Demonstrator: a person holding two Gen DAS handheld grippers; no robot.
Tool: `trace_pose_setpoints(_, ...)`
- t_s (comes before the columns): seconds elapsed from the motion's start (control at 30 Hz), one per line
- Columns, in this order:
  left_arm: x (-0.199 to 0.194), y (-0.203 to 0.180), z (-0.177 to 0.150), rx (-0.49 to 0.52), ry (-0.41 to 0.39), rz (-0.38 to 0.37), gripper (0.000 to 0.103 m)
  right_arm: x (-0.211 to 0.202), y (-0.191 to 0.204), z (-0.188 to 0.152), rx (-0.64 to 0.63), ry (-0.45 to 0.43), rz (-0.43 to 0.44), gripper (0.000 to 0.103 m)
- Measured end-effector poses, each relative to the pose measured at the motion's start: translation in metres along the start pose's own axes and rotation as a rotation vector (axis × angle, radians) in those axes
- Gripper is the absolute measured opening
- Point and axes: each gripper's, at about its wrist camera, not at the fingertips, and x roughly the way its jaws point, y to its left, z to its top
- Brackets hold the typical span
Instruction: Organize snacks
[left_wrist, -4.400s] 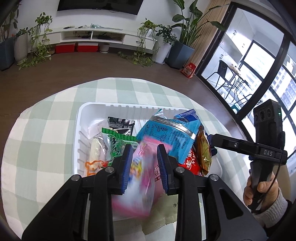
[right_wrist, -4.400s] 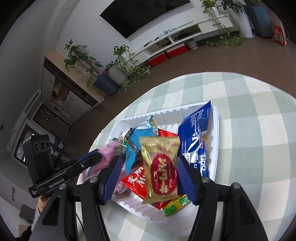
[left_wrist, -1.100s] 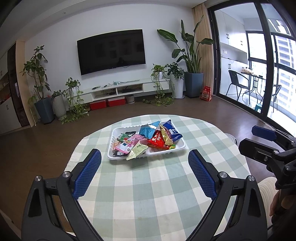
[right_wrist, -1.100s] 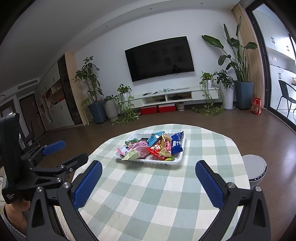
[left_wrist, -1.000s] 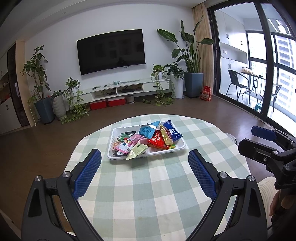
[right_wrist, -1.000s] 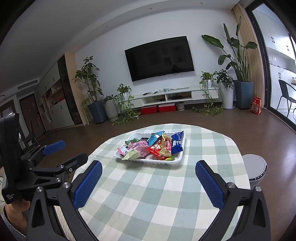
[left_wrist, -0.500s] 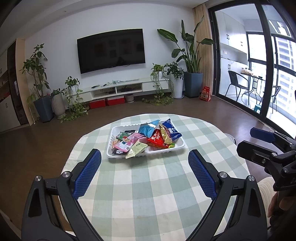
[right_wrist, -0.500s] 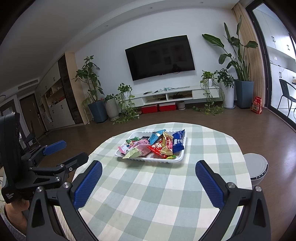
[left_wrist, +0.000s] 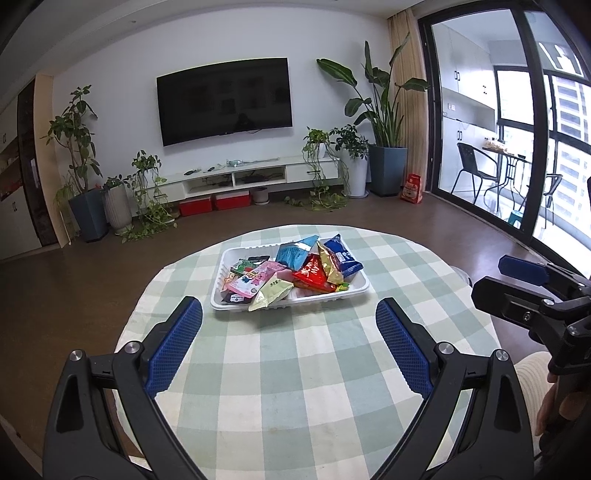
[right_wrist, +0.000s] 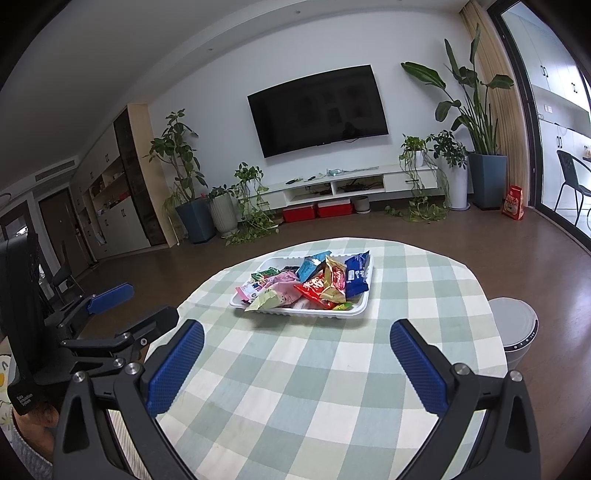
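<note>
Left gripper (left_wrist: 289, 334) and right gripper (right_wrist: 296, 354) both spread wide, holding nothing, over table's near edge. Snacks (left_wrist: 291, 273) piled in white tray (left_wrist: 360, 293) toward far edge of checked table (left_wrist: 295, 387).

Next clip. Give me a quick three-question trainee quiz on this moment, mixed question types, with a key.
1. True or false: the left tool is clamped on a snack packet.
2. Which packet sits farthest right in the white tray? A) pink packet B) dark blue packet C) pale green packet
3. Fill in: the tray rests on a green and white ______ tablecloth.

Key
1. False: both the left tool and the right tool are wide open and hold nothing.
2. B, the dark blue packet; the pink packet and the pale green packet lie towards the left.
3. checked
</note>
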Motion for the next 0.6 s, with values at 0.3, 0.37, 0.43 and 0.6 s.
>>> trace_pose_setpoints(0.3,0.004,0.0,-0.01,0.009,0.001,0.007,0.096,-0.001,0.002,-0.004,0.001,0.004,0.0,0.103)
trace_pose_setpoints(0.37,0.004,0.002,-0.011,0.001,0.003,-0.002,0.096,-0.001,0.002,-0.004,0.001,0.006,0.001,0.103)
trace_pose_setpoints(0.43,0.005,0.007,-0.012,-0.023,0.012,-0.02,0.096,-0.003,0.006,-0.007,0.003,0.012,0.002,0.103)
trace_pose_setpoints(0.6,0.008,0.004,-0.015,-0.009,0.017,0.009,0.096,-0.005,0.009,-0.011,0.004,0.014,0.001,0.103)
